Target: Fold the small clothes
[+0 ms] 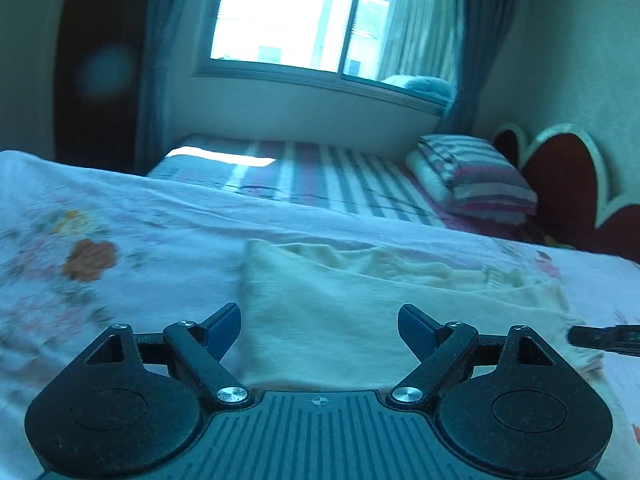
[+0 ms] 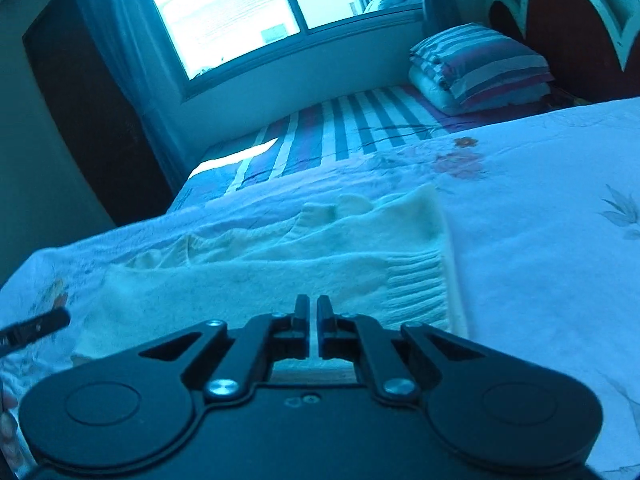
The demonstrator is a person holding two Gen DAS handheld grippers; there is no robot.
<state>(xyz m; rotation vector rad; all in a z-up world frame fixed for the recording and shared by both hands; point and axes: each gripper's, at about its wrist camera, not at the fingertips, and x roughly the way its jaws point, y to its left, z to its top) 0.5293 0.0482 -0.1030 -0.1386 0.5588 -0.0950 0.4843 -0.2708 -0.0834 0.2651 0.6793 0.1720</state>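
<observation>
A cream knitted sweater lies folded flat on a floral bedsheet. My left gripper is open, its blue-padded fingers spread just above the sweater's near left part. In the right wrist view the sweater shows its ribbed hem at the right. My right gripper has its fingers nearly together over the sweater's near edge, close to the ribbed hem; whether cloth is pinched between them does not show. The right gripper's tip also shows in the left wrist view, and the left one's in the right wrist view.
A striped sheet covers the far half of the bed, with a striped pillow stack by the red headboard. A window with curtains is behind. The floral sheet stretches to the right of the sweater.
</observation>
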